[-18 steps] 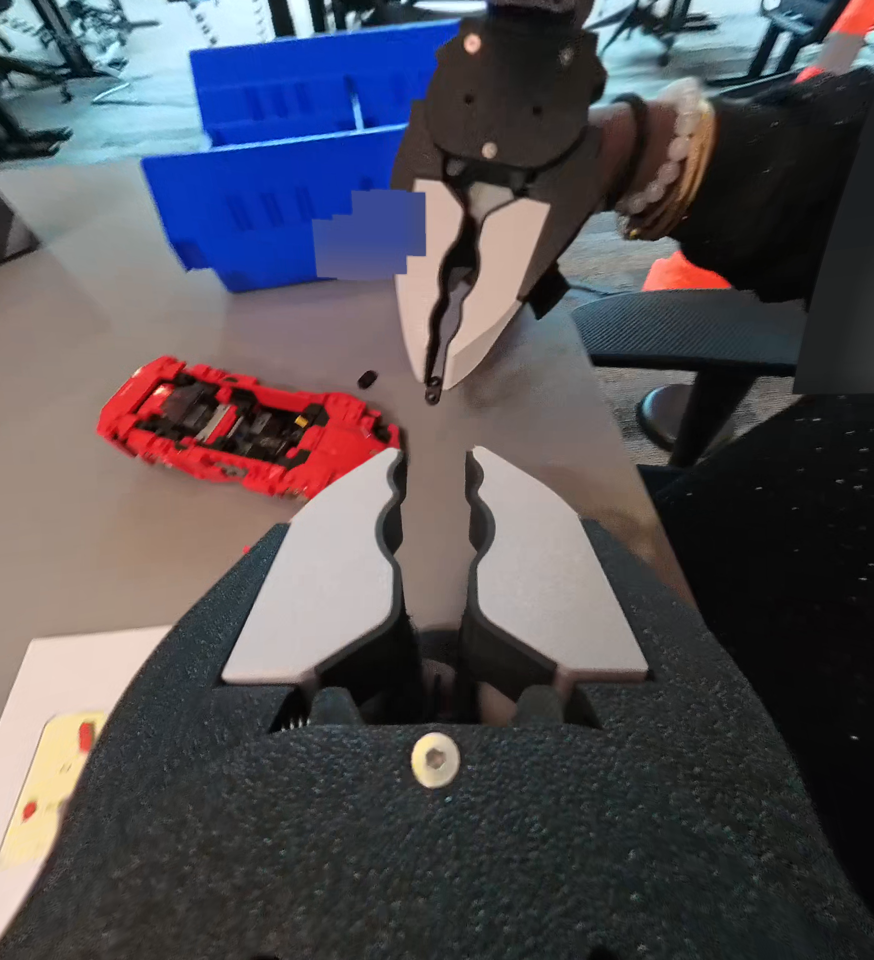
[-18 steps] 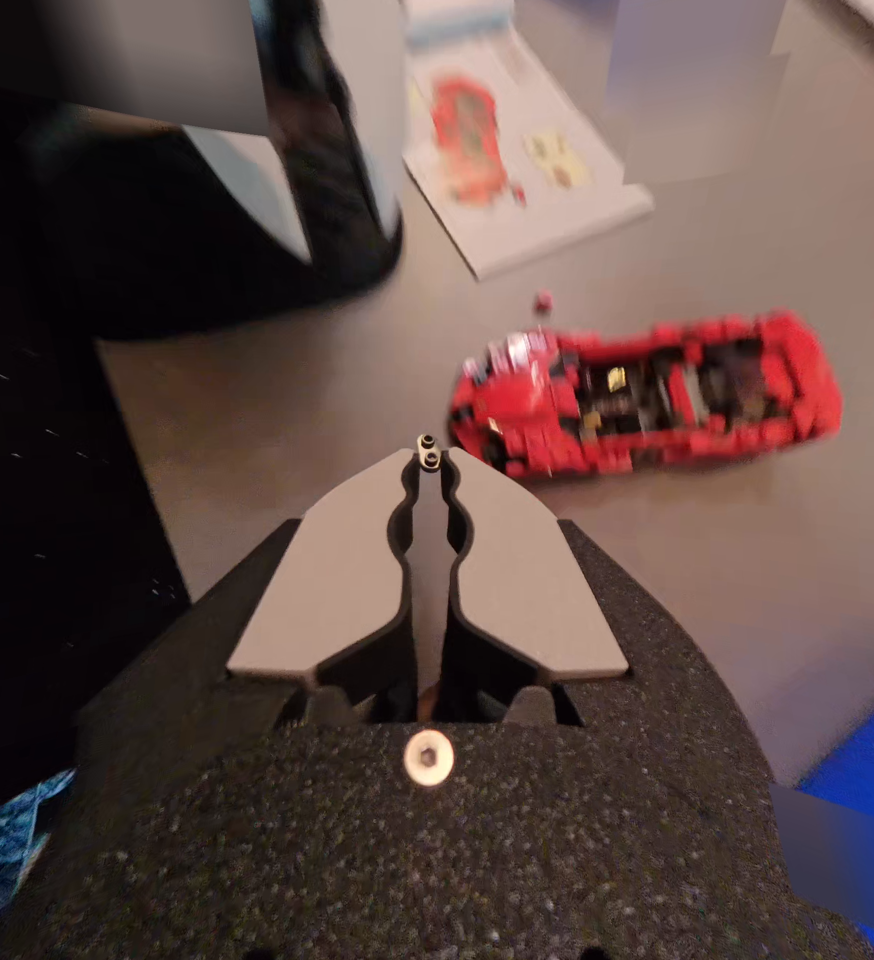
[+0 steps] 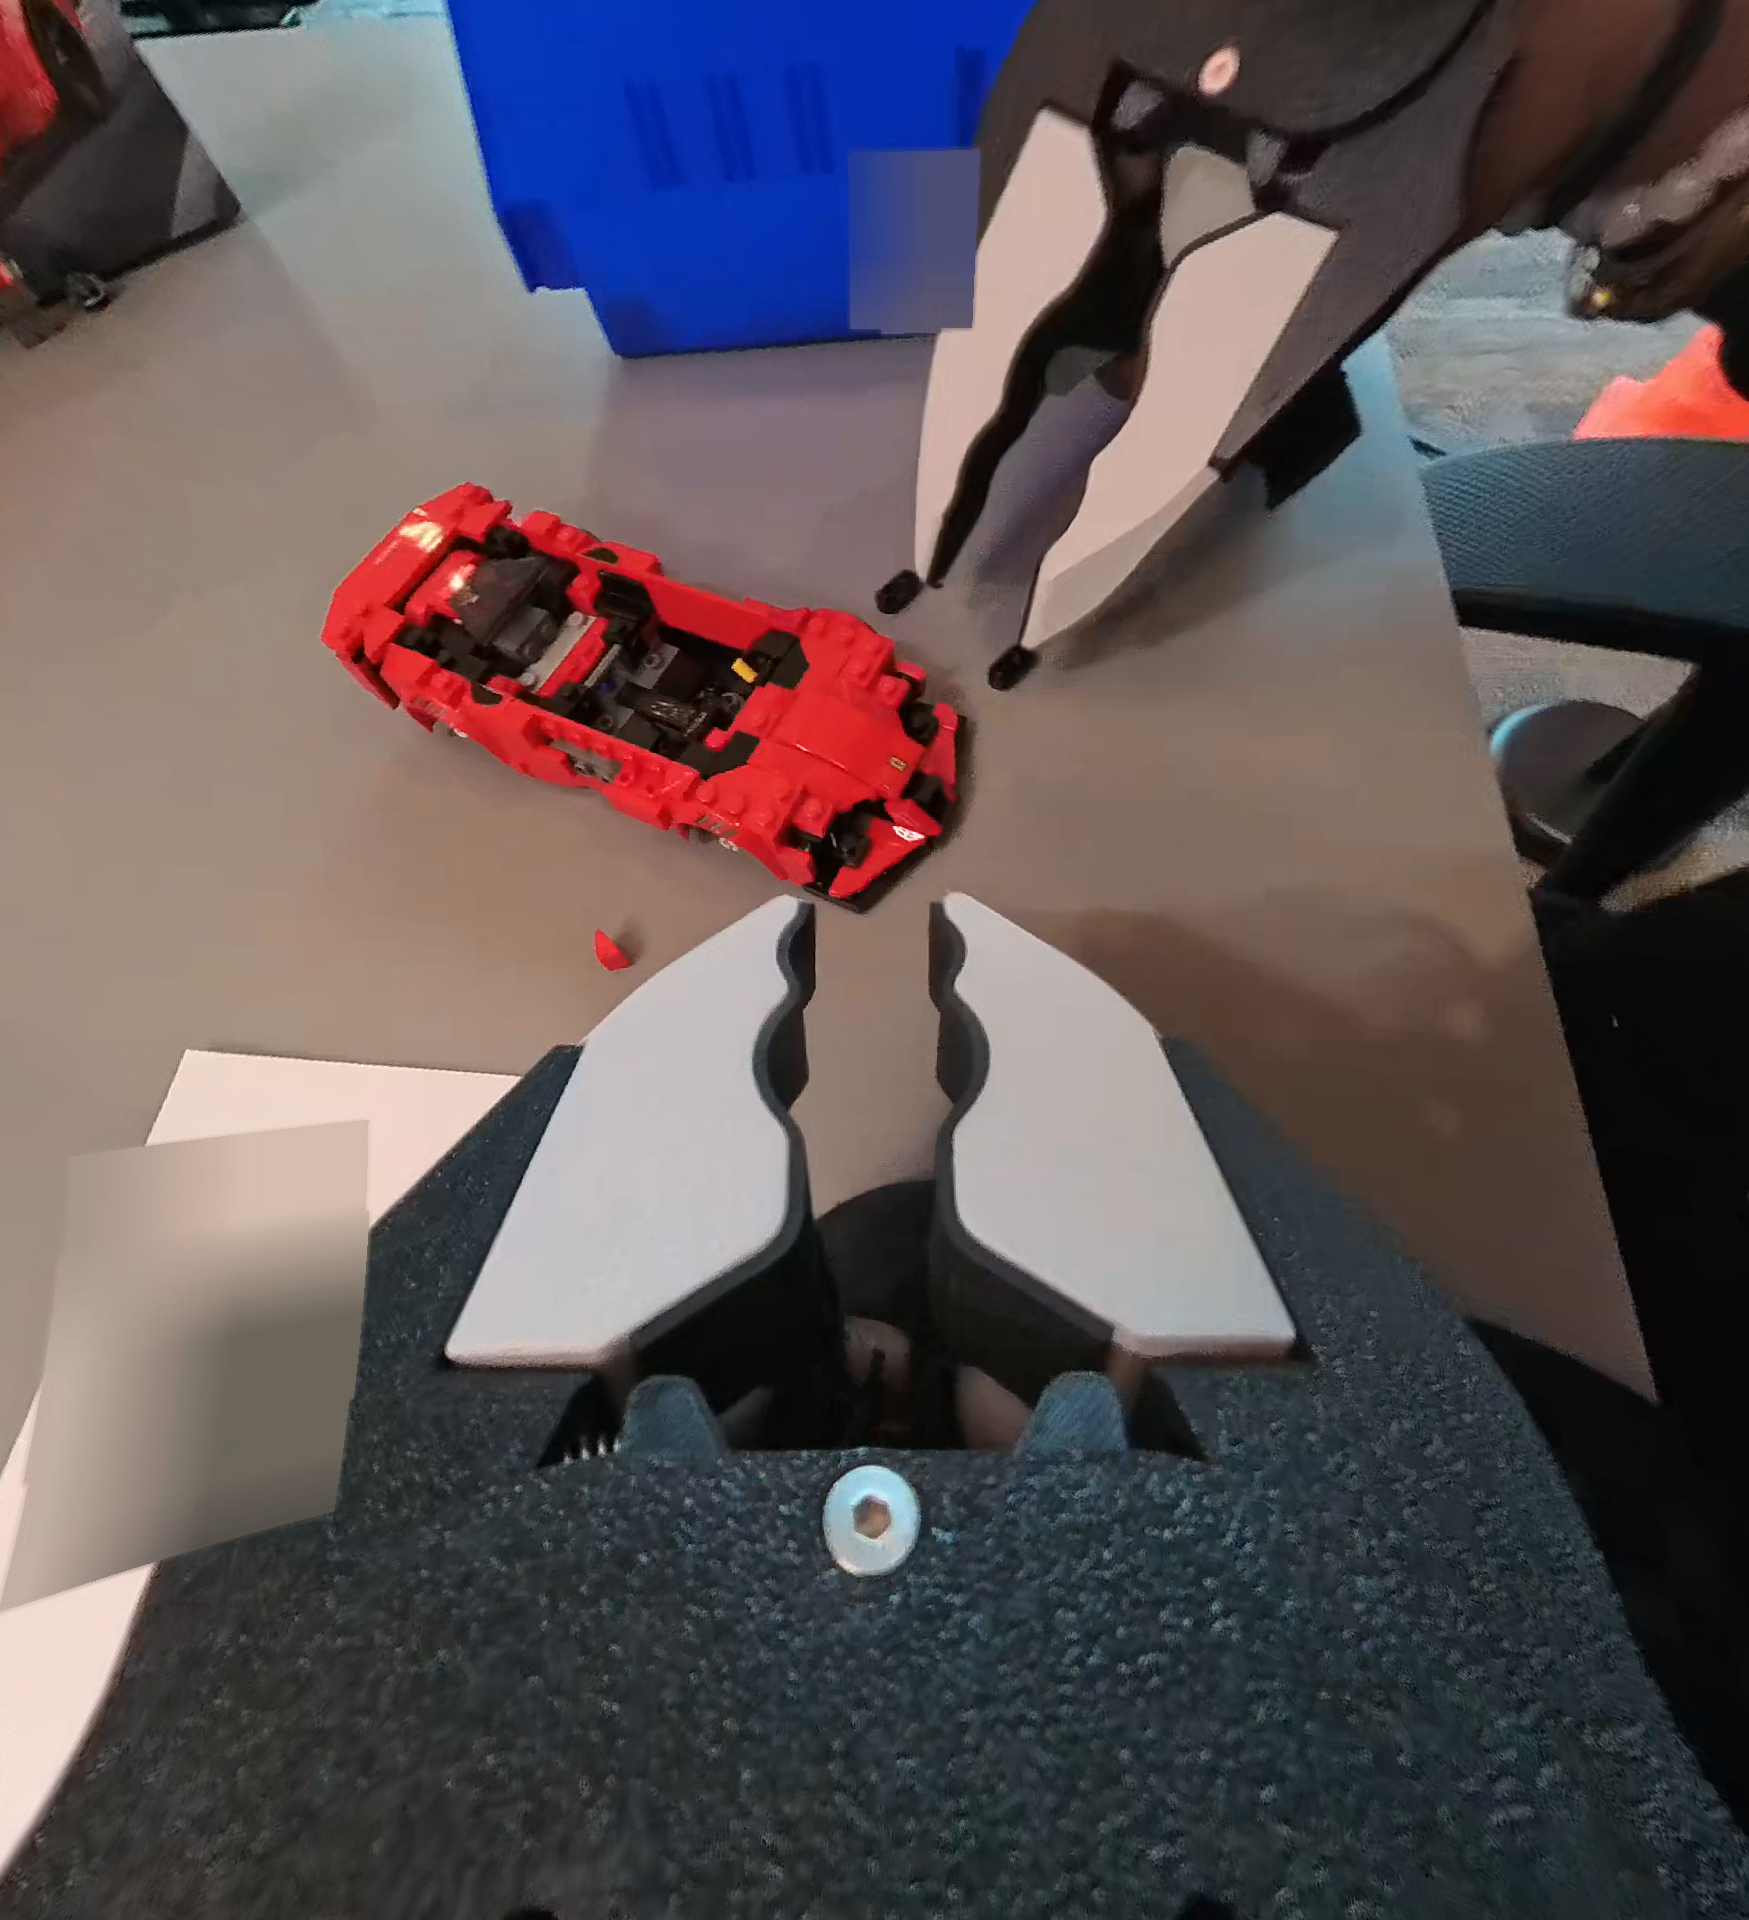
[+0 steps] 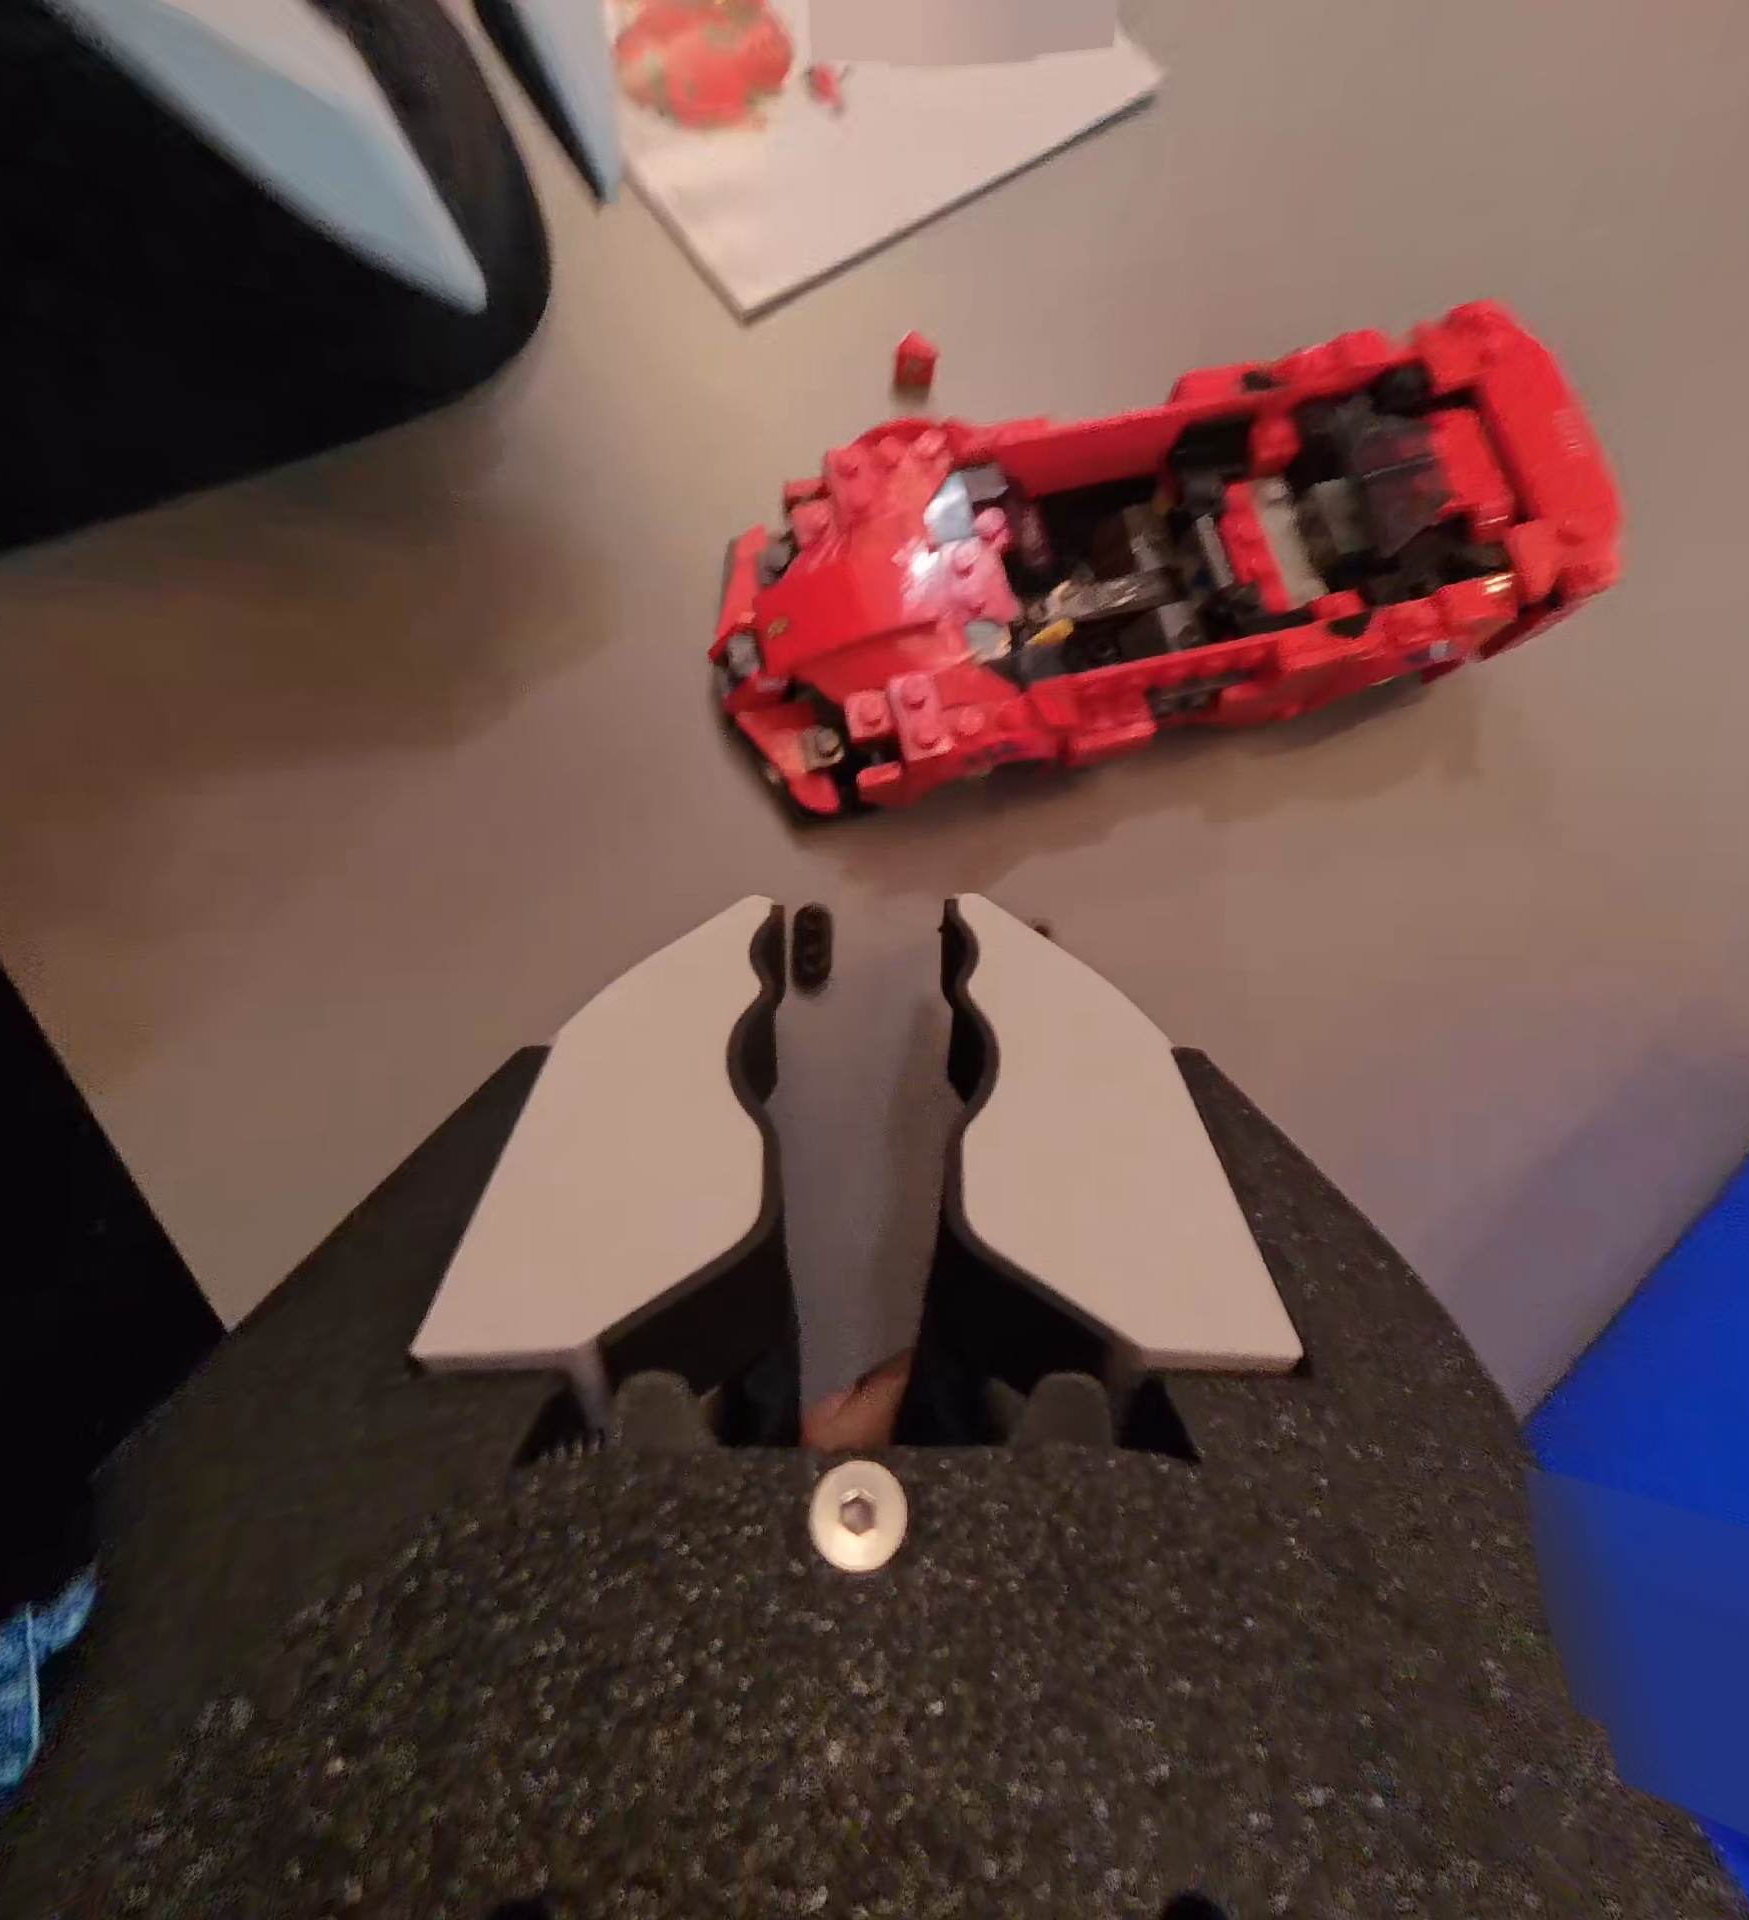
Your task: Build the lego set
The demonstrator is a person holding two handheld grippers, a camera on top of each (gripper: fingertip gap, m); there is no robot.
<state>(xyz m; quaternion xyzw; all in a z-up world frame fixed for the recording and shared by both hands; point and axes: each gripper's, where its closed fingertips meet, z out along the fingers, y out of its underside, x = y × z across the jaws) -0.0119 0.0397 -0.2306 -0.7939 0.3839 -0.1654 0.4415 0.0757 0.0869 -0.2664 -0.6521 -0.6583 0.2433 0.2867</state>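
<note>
Left gripper [image 3: 870, 914]: fingers spread, empty, near the nose of the partly built red brick car [image 3: 641, 686].
Right gripper [image 4: 859, 920]: now spread; a moment ago it pinched the small black two-hole piece [image 4: 810, 948], now released beside its left finger. Likely needs regrasping.
Left view alone shows a second black piece [image 3: 897, 592] and the far blue plastic bin [image 3: 724, 156].

My left wrist camera sits just behind the left claw [image 3: 868, 914], looking steeply down and forward across the flat grey worktop [image 3: 174, 727] toward a blue plastic bin [image 3: 704, 166] at the far edge. My right wrist camera, behind the right claw [image 4: 862, 920], faces the opposite way, close above the surface. Both views share the red brick-built car [image 3: 641, 691] [image 4: 1161, 561], seen from opposite ends, and each shows the other claw.
</note>
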